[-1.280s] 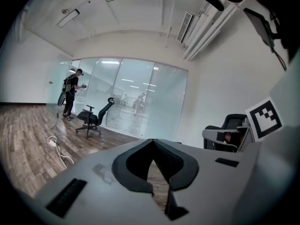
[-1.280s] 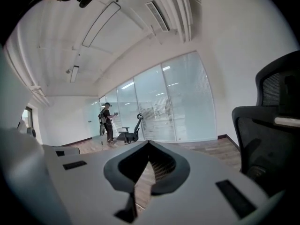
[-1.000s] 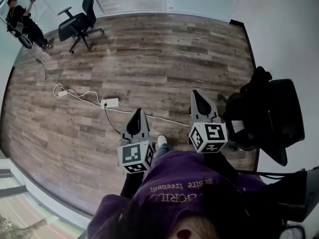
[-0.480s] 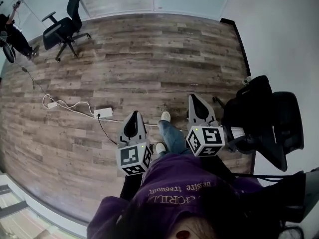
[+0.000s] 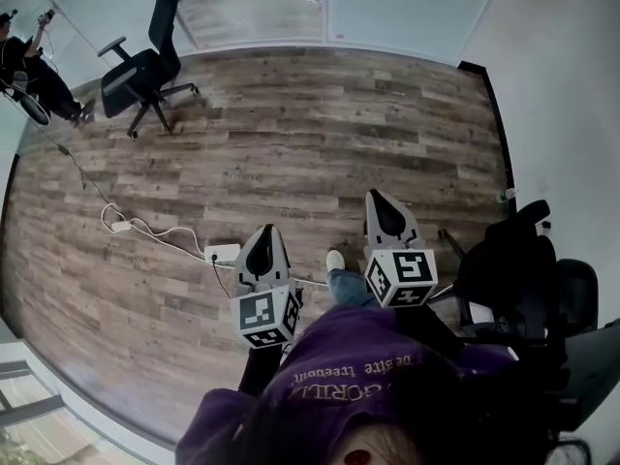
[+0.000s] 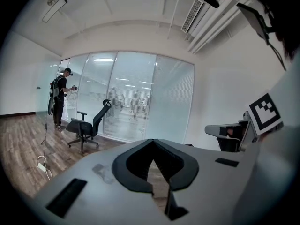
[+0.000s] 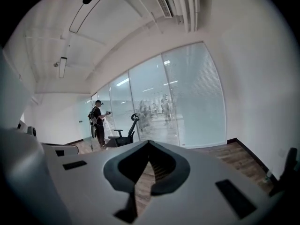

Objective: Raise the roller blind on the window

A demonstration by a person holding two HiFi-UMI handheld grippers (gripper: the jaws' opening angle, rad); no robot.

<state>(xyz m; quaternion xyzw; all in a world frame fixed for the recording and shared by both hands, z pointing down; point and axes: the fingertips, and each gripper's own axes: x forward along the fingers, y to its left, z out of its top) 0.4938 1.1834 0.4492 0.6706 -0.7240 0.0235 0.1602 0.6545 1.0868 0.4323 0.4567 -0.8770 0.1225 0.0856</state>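
No roller blind can be picked out. The far end of the room is a frosted glass wall with slatted blinds (image 6: 173, 102), also visible in the right gripper view as the glass wall (image 7: 197, 97). My left gripper (image 5: 263, 238) and right gripper (image 5: 386, 204) are held side by side over the wood floor, pointing toward that wall and well short of it. The left gripper (image 6: 153, 144) has its jaws together with nothing between them. The right gripper (image 7: 149, 146) is shut and empty as well.
A black office chair (image 5: 145, 66) stands at the far left near the glass. A person (image 5: 34, 56) stands beyond it. A white power strip (image 5: 223, 253) with a trailing cable lies on the floor by my left gripper. Another black chair (image 5: 513, 279) sits close on my right, against the white wall.
I have walked forward across the floor. The power strip now lies just beside my left gripper and the right-hand chair has slid lower right. Both grippers stay shut and side by side.
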